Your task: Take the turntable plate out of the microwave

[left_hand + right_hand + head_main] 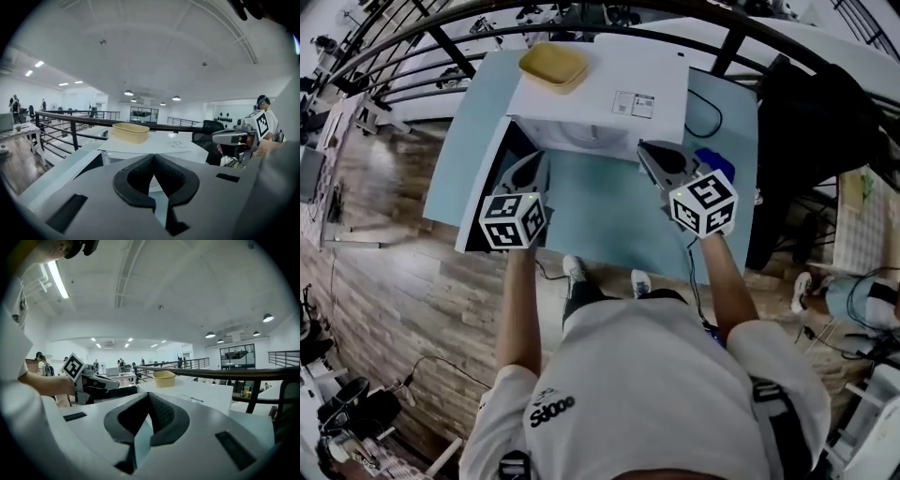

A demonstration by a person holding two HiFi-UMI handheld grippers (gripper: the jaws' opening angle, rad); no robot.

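Note:
A white microwave [609, 98] stands on the light blue table [600, 216], its dark door [492, 192] swung open to the left. A pale curved edge [581, 141] shows in the opening; I cannot tell whether it is the turntable plate. My left gripper [541, 157] is shut and empty, held just in front of the opening's left side by the door. The right gripper [643, 146] is also shut and empty, at the microwave's front right corner. In the left gripper view the jaws [152, 158] meet below the microwave top [154, 143]. The right gripper view shows closed jaws [149, 394] too.
A yellow bowl [553, 66] sits on top of the microwave, seen also as the bowl [131, 132] and bowl [164, 378]. A blue object [712, 161] and a black cable [705, 117] lie right of the microwave. A black chair [811, 131] stands to the right; a black railing [581, 28] runs behind.

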